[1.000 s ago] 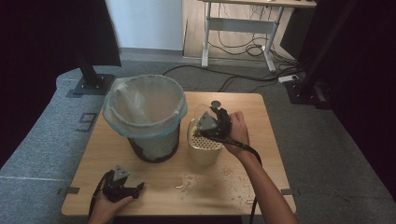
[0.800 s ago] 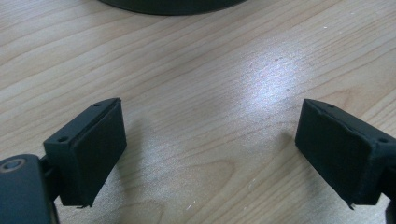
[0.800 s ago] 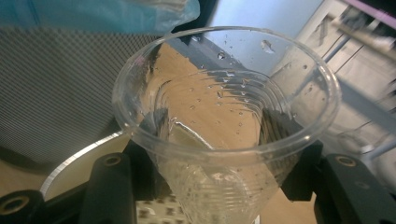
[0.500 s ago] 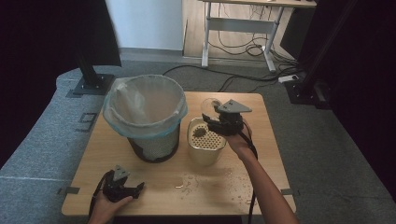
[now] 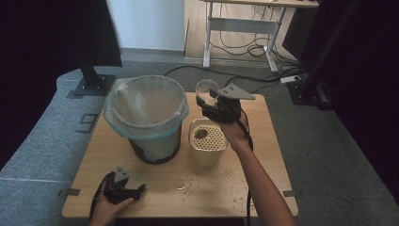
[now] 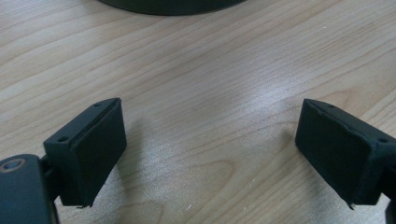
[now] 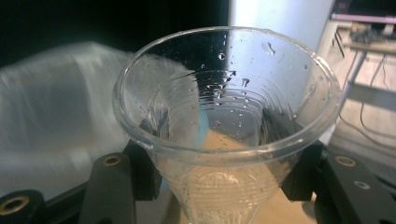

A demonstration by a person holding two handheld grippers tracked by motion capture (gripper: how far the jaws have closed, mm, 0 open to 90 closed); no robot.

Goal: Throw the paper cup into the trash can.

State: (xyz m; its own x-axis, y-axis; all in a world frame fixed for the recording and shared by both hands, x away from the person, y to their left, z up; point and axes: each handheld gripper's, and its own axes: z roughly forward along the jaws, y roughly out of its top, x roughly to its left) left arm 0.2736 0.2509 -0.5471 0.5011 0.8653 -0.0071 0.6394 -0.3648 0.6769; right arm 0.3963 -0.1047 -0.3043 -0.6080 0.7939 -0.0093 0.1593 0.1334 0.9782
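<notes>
Right claw (image 5: 211, 104): clamped on a clear plastic cup (image 7: 226, 116), lifted above the table (image 5: 263, 188).
Cup: looks light, thin-walled, wet; squeeze gently low down.
Left claw (image 6: 210, 154): spread wide, empty.

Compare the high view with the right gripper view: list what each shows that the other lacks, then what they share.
High view alone: the left gripper resting open near the table's front edge, the cream strainer pot with a dark clump on its perforated top, and crumbs scattered on the wood.

Right gripper view alone: water droplets inside the clear plastic cup, and the jaws pressing on either side of its ribbed wall.

Both: the right gripper shut on that cup, with the lined waste bin beside it.
</notes>
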